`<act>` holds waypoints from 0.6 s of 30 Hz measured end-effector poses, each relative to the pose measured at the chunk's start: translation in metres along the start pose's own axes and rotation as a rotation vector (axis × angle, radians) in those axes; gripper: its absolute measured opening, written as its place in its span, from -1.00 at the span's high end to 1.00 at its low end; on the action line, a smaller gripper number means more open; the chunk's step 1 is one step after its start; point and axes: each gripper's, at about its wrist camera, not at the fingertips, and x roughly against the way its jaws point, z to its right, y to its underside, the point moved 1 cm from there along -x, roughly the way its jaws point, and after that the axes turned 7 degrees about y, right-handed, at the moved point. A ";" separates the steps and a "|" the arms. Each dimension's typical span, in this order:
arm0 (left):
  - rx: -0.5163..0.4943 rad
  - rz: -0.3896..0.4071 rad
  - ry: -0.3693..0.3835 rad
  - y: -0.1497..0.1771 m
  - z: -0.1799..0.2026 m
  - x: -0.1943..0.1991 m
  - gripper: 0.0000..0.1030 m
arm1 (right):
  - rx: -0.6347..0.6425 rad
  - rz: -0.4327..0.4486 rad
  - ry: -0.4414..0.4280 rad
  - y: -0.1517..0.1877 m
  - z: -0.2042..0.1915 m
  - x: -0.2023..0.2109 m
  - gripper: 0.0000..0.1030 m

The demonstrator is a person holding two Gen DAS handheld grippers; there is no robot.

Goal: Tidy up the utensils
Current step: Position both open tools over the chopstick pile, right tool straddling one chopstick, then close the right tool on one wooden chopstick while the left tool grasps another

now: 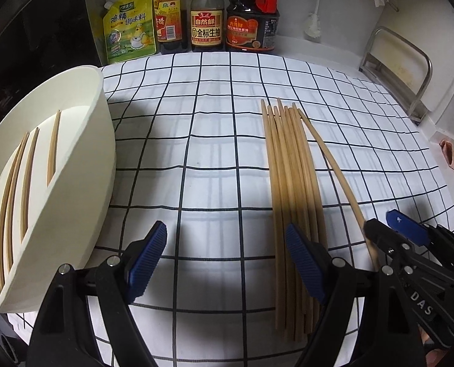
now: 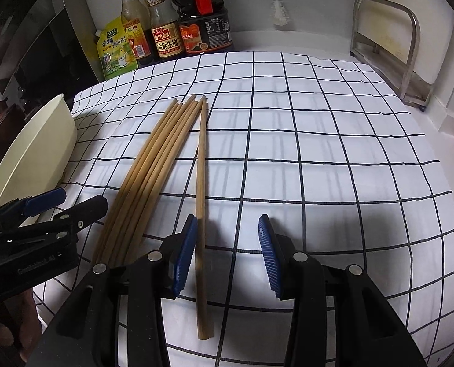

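A bundle of several wooden chopsticks [image 1: 291,189] lies on the checked cloth [image 1: 196,128]; it also shows in the right wrist view [image 2: 147,171]. One pair of chopsticks [image 2: 200,183] lies apart, just right of the bundle, and shows in the left wrist view [image 1: 337,171] too. A cream holder [image 1: 74,183] lies tilted at the left with several chopsticks [image 1: 28,180] inside. My left gripper [image 1: 227,263] is open and empty, between holder and bundle. My right gripper [image 2: 227,253] is open, its left pad [image 2: 184,257] beside the separate pair, which lies between the jaws.
Sauce bottles [image 1: 205,15] and a yellow seasoning pouch [image 1: 126,27] stand along the back wall. A metal rack [image 2: 392,49] stands at the back right. A dark appliance [image 1: 28,30] is at the left. The holder also shows in the right wrist view [image 2: 34,159].
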 end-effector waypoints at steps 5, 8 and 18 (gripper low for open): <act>-0.009 -0.012 -0.013 0.000 0.002 -0.007 -0.53 | 0.004 -0.003 -0.004 0.000 0.000 0.000 0.23; -0.014 -0.009 -0.020 -0.001 0.002 -0.008 -0.53 | 0.004 -0.003 -0.003 0.000 0.000 0.000 0.23; -0.017 -0.019 -0.040 -0.004 0.003 -0.011 -0.55 | 0.003 -0.002 -0.005 0.000 0.000 0.000 0.23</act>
